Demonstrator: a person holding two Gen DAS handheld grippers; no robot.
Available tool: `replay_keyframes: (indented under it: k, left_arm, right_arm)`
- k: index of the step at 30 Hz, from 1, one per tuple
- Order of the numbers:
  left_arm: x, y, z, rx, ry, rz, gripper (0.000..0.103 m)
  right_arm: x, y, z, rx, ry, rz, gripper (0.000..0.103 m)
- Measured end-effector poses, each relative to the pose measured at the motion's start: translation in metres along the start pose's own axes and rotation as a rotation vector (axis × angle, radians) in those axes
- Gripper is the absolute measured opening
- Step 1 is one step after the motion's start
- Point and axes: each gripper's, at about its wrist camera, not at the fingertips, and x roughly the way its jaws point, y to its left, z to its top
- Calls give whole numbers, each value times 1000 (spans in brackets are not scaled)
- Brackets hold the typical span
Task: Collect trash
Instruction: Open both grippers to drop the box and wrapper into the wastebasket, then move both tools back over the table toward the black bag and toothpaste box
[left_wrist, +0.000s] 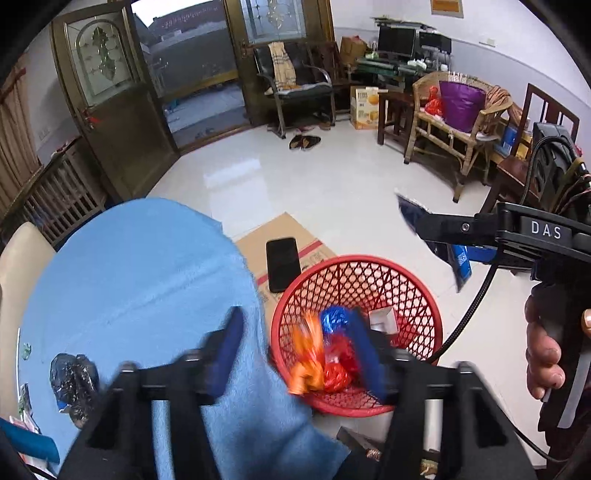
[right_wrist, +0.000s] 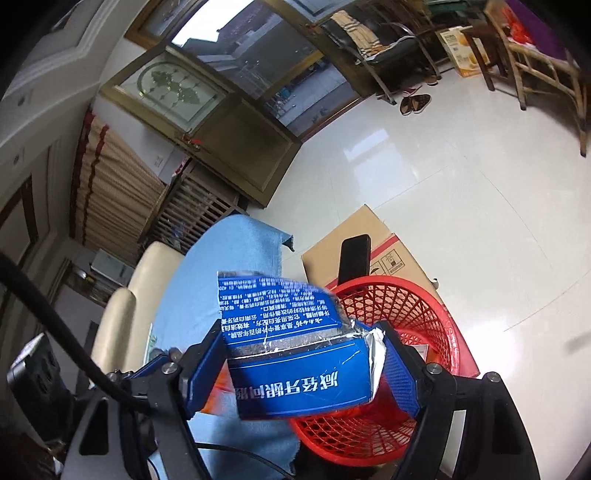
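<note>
A red mesh basket (left_wrist: 402, 291) stands on the floor beside the table, with red and blue wrappers (left_wrist: 334, 317) and a small white box (left_wrist: 384, 319) inside. My left gripper (left_wrist: 297, 352) hangs over its near rim, open. A blurred orange wrapper (left_wrist: 306, 358) is in the gap, and neither pad touches it. My right gripper (right_wrist: 301, 328) is shut on a torn blue carton (right_wrist: 295, 373) with white print, held above the basket (right_wrist: 417, 317). In the left wrist view the right gripper (left_wrist: 424, 227) reaches in from the right with the carton (left_wrist: 460, 260).
A blue cloth (left_wrist: 140, 280) covers the round table, with a crumpled black bag (left_wrist: 72, 380) on it. A black phone (left_wrist: 282, 264) lies on a flat cardboard box (left_wrist: 255, 240) behind the basket. A cream chair (right_wrist: 122, 306) stands at the left. A hand (left_wrist: 543, 354) grips the right handle.
</note>
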Motion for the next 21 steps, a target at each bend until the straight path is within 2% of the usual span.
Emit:
replay_keyframes:
  k: [6, 12, 21]
  left_arm:
    - [-1, 0, -5, 24, -2, 21, 64]
    - [-5, 22, -21, -23, 26, 77, 65]
    - [-25, 71, -81, -135, 76, 180, 66]
  right_arm:
    - [-6, -1, 2, 11, -38, 42, 82]
    - [-6, 7, 1, -9, -47, 71, 83]
    - [2, 21, -5, -51, -27, 90, 83]
